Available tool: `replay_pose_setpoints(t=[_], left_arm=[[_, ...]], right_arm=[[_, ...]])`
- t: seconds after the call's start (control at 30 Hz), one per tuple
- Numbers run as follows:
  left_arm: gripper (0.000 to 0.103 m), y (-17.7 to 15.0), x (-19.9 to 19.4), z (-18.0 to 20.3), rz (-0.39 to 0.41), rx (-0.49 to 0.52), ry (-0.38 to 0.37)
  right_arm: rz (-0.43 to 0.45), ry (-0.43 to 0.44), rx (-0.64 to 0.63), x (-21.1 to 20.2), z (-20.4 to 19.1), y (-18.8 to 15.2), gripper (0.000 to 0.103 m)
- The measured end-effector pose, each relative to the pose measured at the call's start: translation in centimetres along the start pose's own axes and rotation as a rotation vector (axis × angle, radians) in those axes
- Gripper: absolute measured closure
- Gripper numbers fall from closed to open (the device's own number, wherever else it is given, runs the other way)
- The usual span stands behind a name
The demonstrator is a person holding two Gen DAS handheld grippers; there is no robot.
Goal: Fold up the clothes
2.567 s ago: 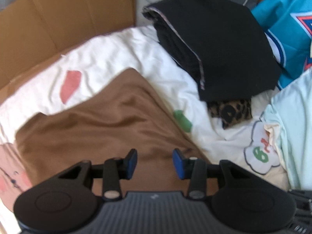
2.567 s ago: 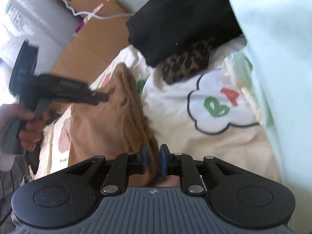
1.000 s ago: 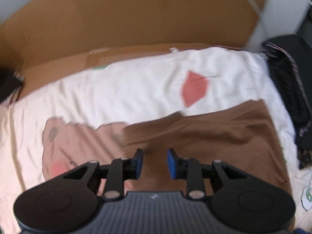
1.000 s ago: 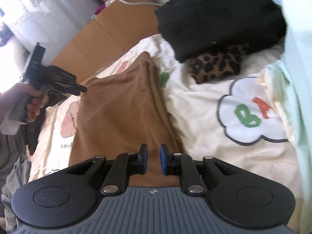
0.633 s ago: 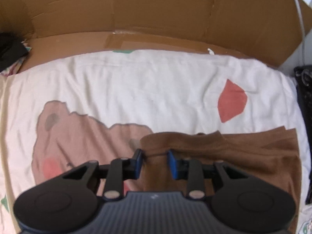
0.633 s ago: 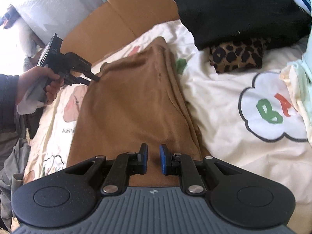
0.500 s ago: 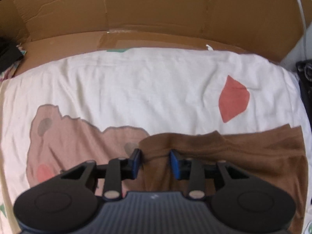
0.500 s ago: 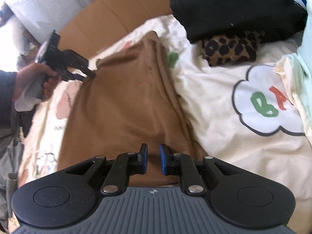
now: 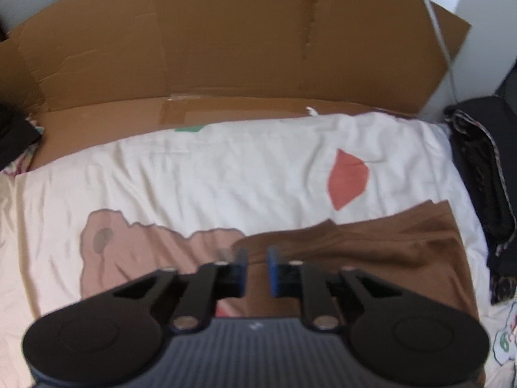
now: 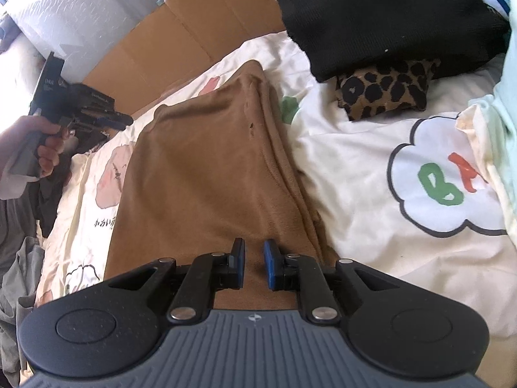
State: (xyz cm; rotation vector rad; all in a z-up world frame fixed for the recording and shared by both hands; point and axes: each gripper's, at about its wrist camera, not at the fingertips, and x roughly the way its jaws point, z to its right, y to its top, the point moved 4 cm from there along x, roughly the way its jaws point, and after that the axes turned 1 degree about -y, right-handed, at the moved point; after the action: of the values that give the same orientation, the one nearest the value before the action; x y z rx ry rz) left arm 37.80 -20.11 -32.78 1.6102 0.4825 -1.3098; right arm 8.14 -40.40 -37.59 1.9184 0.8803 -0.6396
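A: How many garments do you count on the bed?

B: One brown garment [image 10: 206,174] lies flat on the printed sheet [image 10: 371,200], folded lengthwise. Behind it sits one folded black garment [image 10: 387,16] resting on one leopard-print piece [image 10: 384,89]. A pale mint cloth [image 10: 509,103] hangs at the right edge.

A: And the grippers?

B: Two. The left gripper [image 9: 257,270] is at the brown garment's far corner, its jaws closing with the corner's edge between them; whether the pads already press the cloth I cannot tell. The right gripper [image 10: 253,265] is over the near end, jaws nearly together with a narrow gap; I cannot tell if any cloth is pinched.

A: Anything else?

B: One flattened cardboard box [image 9: 226,48] stands along the far side of the sheet, and one hand [image 10: 45,142] is seen holding the left gripper's handle.
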Motion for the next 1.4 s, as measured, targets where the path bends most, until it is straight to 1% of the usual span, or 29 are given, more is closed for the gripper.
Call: replay_pose_setpoints(t=[0.03, 0.07, 0.17, 0.2, 0.27, 0.4, 0.5, 0.53, 0.57, 0.6, 0.67, 0.7, 0.77, 0.8, 0.83, 0.9, 1.0, 1.07, 1.17, 1.3, 1.4], left_arm=[[0.096, 0.1, 0.3, 0.3, -0.003, 0.011, 0.008], [0.099, 0.1, 0.9, 0.6, -0.007, 0.023, 0.034], [0.103, -0.1, 2.7, 0.6, -0.04, 0.027, 0.056], [0.103, -0.1, 3.1, 0.4, -0.049, 0.018, 0.063], [0.103, -0.3, 4.0, 0.1, -0.061, -0.015, 0.053], [0.101, -0.5, 5.1, 0.9, -0.063, 0.035, 0.059], [0.1, -0.3, 5.2, 1.4, -0.06, 0.042, 0.083], [0.1, -0.2, 4.9, 1.4, -0.061, 0.028, 0.086], [0.096, -0.2, 4.6, 1.5, -0.061, 0.014, 0.089], [0.089, -0.2, 4.0, 1.5, -0.053, 0.003, 0.089], [0.086, -0.6, 2.4, 1.5, -0.029, -0.016, 0.079], [0.082, -0.9, 1.6, 1.5, -0.02, -0.026, 0.069], [0.075, -2.0, -0.3, 1.5, -0.01, -0.046, 0.042], [0.067, -2.7, -1.3, 1.3, 0.006, -0.073, 0.034], [0.063, -3.6, -2.2, 1.0, 0.019, -0.117, 0.017], [0.064, -5.9, -3.7, 0.6, 0.019, -0.199, -0.017], [0.064, -9.3, -5.3, 0.7, 0.016, -0.261, -0.041], [0.064, -11.3, -5.8, 1.3, 0.0, -0.261, -0.05], [0.064, -14.0, -6.2, 2.2, -0.027, -0.258, -0.053], [0.064, -16.3, -6.5, 3.0, -0.047, -0.274, -0.057], [0.064, -17.7, -6.4, 4.0, -0.061, -0.257, -0.061]], right_arm=[[-0.003, 0.003, -0.005, 0.1, -0.2, -0.1, 0.089], [-0.007, 0.005, 0.0, 0.1, -0.2, -0.1, 0.089], [-0.014, 0.018, 0.035, 0.1, -0.1, -0.1, 0.089], [-0.014, 0.026, 0.06, 0.1, 0.1, 0.0, 0.089], [-0.005, 0.027, 0.072, 0.0, 0.2, 0.4, 0.089], [0.005, 0.027, 0.055, 0.2, 0.0, 1.3, 0.089], [0.016, 0.007, 0.018, 0.8, -0.5, 1.9, 0.089], [0.021, -0.002, 0.02, 1.0, -0.3, 2.1, 0.089], [0.025, -0.011, 0.023, 1.2, -0.2, 2.2, 0.089], [0.027, -0.018, 0.03, 1.4, 0.1, 2.3, 0.089], [0.029, -0.032, 0.047, 1.6, 0.9, 2.4, 0.087], [0.029, -0.04, 0.055, 1.7, 1.4, 2.4, 0.09], [0.016, -0.047, 0.084, 2.0, 2.0, 2.2, 0.098], [0.008, -0.053, 0.096, 2.1, 2.3, 2.1, 0.099], [0.006, -0.055, 0.099, 2.1, 2.2, 2.1, 0.099], [0.003, -0.056, 0.097, 1.9, 1.9, 2.1, 0.097], [0.015, -0.013, 0.102, 1.2, 1.5, 2.1, 0.099], [0.025, 0.009, 0.1, 0.7, 1.3, 2.0, 0.099], [0.017, 0.021, 0.102, 0.5, 1.1, 1.5, 0.099], [-0.003, 0.023, 0.103, 0.6, 0.7, 0.6, 0.099], [-0.018, 0.02, 0.094, 0.8, 0.5, 0.2, 0.099]])
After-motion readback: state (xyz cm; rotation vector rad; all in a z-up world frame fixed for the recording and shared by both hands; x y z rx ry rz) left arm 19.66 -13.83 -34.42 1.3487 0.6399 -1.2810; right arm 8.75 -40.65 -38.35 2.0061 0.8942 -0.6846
